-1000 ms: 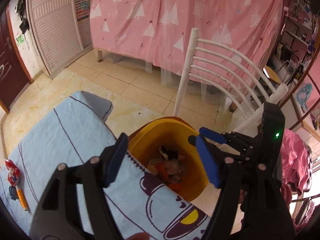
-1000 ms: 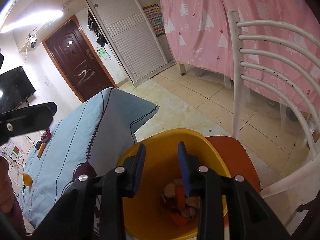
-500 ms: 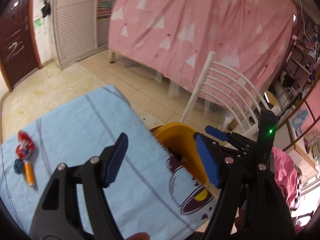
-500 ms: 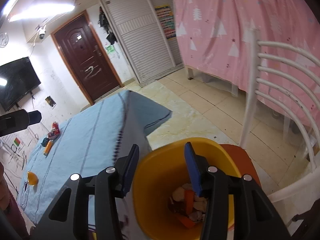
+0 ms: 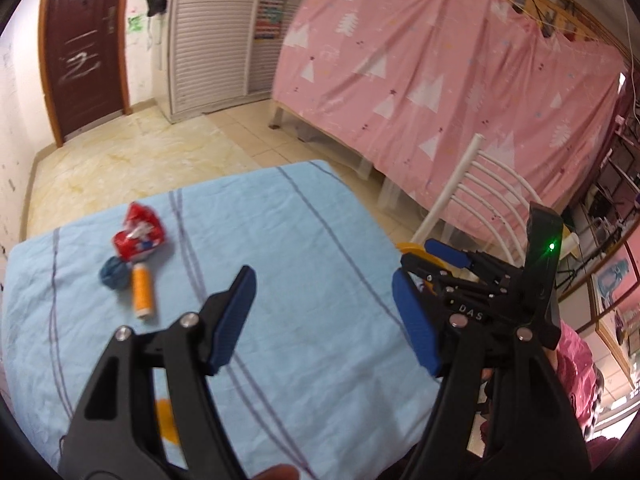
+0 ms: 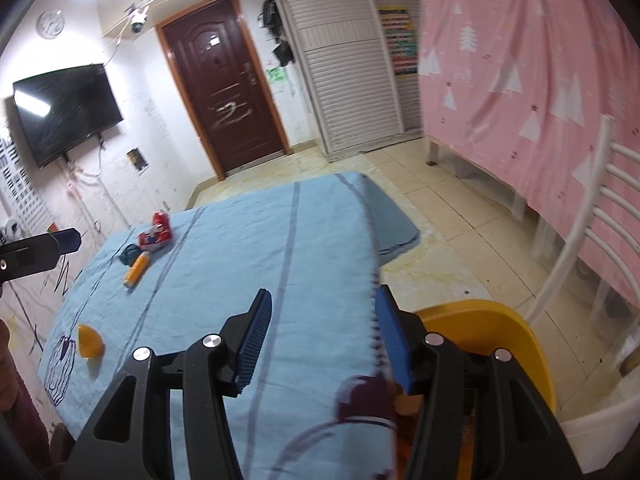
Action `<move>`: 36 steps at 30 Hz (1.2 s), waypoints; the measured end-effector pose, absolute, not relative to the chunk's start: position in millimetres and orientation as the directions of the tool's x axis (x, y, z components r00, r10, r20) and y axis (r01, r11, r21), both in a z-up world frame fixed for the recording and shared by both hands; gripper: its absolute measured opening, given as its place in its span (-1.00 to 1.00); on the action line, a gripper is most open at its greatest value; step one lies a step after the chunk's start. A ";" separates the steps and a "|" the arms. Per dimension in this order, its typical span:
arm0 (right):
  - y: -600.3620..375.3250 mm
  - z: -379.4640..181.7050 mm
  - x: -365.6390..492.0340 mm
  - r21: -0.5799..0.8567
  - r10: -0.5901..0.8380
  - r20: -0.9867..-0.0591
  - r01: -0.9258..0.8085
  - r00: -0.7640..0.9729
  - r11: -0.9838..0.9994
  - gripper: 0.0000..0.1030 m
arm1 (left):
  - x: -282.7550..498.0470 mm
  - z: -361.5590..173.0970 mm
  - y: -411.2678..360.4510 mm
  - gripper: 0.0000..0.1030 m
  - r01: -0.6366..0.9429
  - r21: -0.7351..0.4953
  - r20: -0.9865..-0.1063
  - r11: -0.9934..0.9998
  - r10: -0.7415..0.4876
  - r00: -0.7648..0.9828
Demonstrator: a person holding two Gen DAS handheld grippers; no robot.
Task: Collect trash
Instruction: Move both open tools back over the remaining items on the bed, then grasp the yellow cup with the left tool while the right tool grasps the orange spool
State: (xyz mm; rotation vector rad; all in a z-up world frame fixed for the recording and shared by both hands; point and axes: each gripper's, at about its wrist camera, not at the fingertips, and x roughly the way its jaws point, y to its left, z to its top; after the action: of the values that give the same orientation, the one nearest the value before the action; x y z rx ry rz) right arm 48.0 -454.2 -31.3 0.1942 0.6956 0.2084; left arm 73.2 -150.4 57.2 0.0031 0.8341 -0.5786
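a tiled floor runs from a dark brown door and white louvred closet doors to a pink curtain with white trees. in the left wrist view, a counter under a light blue cloth with dark stripes fills the lower half. the left gripper points down over it, its blue pads spread wide with nothing between them. at the far left of the cloth lie a crumpled red wrapper, a small blue ball touching it, and an orange spool just beside the ball. an orange scrap shows behind the gripper's left arm. beyond the counter's right edge stands a white slatted chair, and the right gripper, with a green light on its body, hides all but a sliver of a yellow bin.

in the right wrist view a black television hangs on the white wall left of the door. the right gripper angles down over the counter's near corner; its jaws have just been opening and stand apart, empty. the yellow bin sits below the counter's edge at right, on the chair seat. the wrapper, ball and spool lie at the far left, an orange scrap nearer. one finger of the left gripper enters at the left edge.
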 end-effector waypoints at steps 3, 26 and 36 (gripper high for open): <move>-435.4 -28.1 52.7 0.235 0.275 -0.613 -0.162 0.740 0.958 -0.06 | 70.3 56.1 -132.5 0.31 0.457 -0.223 -0.696 0.861 -0.469 0.543; -316.9 -21.4 97.1 0.235 0.425 -0.632 -0.362 0.648 0.902 -0.04 | 55.0 1.3 -51.7 0.39 0.236 -0.121 -0.773 0.964 -0.241 0.586; -282.5 -19.6 114.4 0.252 0.468 -0.651 -0.412 0.597 0.876 -0.04 | 49.3 -23.6 -53.3 0.39 0.252 -0.096 -0.796 0.963 -0.226 0.561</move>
State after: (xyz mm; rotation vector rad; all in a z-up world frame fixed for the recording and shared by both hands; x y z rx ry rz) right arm 114.4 -282.5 -19.6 0.0777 0.7782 0.5116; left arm 49.3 -53.3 -23.6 0.0303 0.9335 -0.2813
